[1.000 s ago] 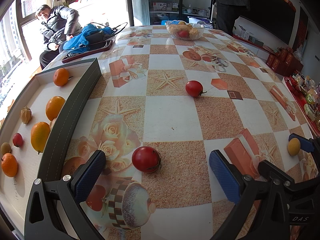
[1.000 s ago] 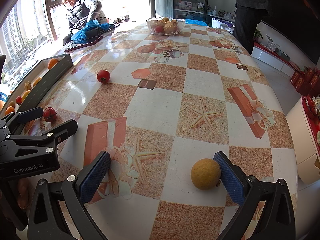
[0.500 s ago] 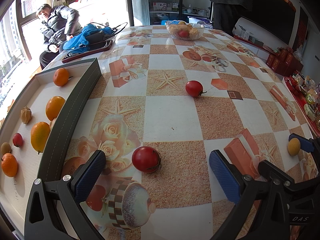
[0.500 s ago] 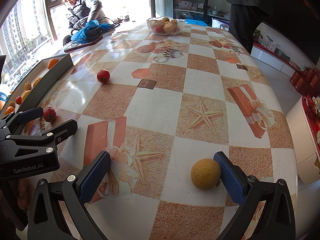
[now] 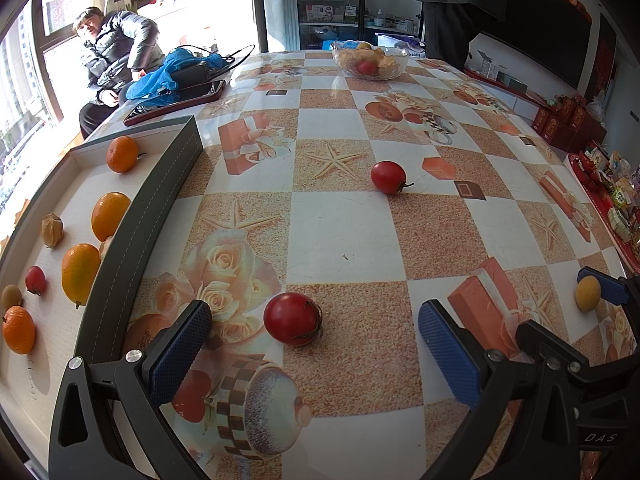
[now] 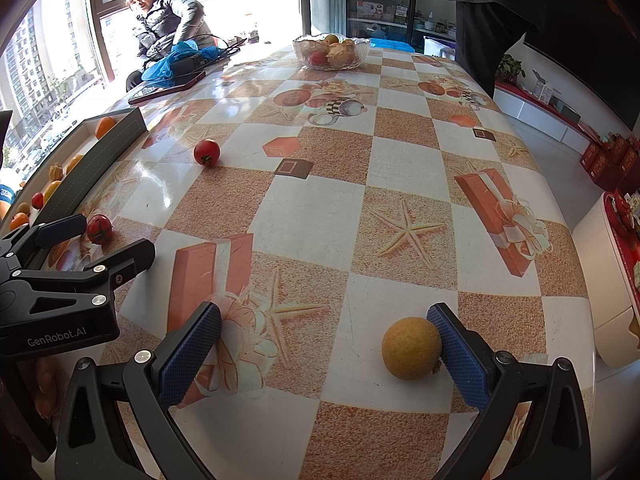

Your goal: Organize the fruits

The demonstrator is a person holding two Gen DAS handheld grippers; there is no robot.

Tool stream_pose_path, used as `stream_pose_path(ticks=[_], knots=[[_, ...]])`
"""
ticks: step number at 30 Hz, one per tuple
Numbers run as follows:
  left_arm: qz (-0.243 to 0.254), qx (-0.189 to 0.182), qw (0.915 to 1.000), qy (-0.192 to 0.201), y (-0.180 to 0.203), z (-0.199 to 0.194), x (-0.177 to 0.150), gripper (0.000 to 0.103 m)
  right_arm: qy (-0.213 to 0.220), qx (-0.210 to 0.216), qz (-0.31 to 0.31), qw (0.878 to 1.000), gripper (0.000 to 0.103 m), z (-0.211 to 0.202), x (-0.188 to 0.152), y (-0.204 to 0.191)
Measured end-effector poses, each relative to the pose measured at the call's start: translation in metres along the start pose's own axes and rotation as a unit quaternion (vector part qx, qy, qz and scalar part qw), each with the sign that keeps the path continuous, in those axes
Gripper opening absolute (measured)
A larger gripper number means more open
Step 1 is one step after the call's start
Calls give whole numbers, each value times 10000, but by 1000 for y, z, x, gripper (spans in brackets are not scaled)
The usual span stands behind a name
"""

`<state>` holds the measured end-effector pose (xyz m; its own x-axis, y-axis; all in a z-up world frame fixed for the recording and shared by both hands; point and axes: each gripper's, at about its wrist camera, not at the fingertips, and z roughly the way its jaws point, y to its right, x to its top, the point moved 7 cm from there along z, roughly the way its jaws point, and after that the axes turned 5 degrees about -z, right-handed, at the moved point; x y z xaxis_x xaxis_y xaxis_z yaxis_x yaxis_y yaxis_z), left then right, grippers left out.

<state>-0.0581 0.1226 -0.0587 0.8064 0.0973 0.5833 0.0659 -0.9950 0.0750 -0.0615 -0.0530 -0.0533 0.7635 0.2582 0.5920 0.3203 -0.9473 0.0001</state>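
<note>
Fruit already fills the shallow white tray with the grey stitched rim [image 5: 160, 200] at my far left: small oranges [image 5: 122, 153], a papery husked fruit [image 5: 51, 230] and a tiny red tomato [image 5: 35, 280] lie spread on its floor, none touching.

Just right of that rim I see my left gripper [image 5: 316, 354] held low over the glossy checked tablecloth printed with roses and starfish [image 5: 336, 232], pointing toward the far end of the table. Its blue textured pads [image 5: 180, 350] stand wide apart, released, gripping nothing. A round red tomato with a dried green calyx [image 5: 293, 319] rests on the cloth between them, a little nearer the left pad and touching neither. A second red tomato [image 5: 388, 177] lies farther off, well apart, toward the middle of the table.

Far beyond, a clear glass bowl of mixed fruit [image 5: 370, 60] stands near the table's far edge, with a blue bag on a dark red tray [image 5: 176, 80] to its left and a seated person in a black puffer jacket [image 5: 116, 52] by the window.

To the right, my right gripper [image 6: 328, 354] is likewise low and level, fingers spread and unclenched. A round yellow-brown fruit with a dull skin [image 6: 412, 348] sits on the cloth between them, right up against the right pad [image 6: 460, 356]; I cannot tell whether they touch. The left pad is well clear of it. In the right wrist view, the left gripper's black frame shows at the left edge, beside the near tomato.
</note>
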Motion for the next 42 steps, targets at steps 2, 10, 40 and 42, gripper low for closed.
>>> stream_pose_path(ticks=[2,10,40,42], knots=[[0,-1,10000,0,0,0,0,103,0,0,0,10000,103,0,0,0],[1,1,10000,0,0,0,0,103,-5,-7,7,10000,103,1,0,0],[-125,-763,9963,364,-9,-88,4,24,-166,805,642,9945,25,-33,-1,20],[-126,-640,9970,411,-16,-96,9,24,-182,897,643,9937,25,-38,2,16]])
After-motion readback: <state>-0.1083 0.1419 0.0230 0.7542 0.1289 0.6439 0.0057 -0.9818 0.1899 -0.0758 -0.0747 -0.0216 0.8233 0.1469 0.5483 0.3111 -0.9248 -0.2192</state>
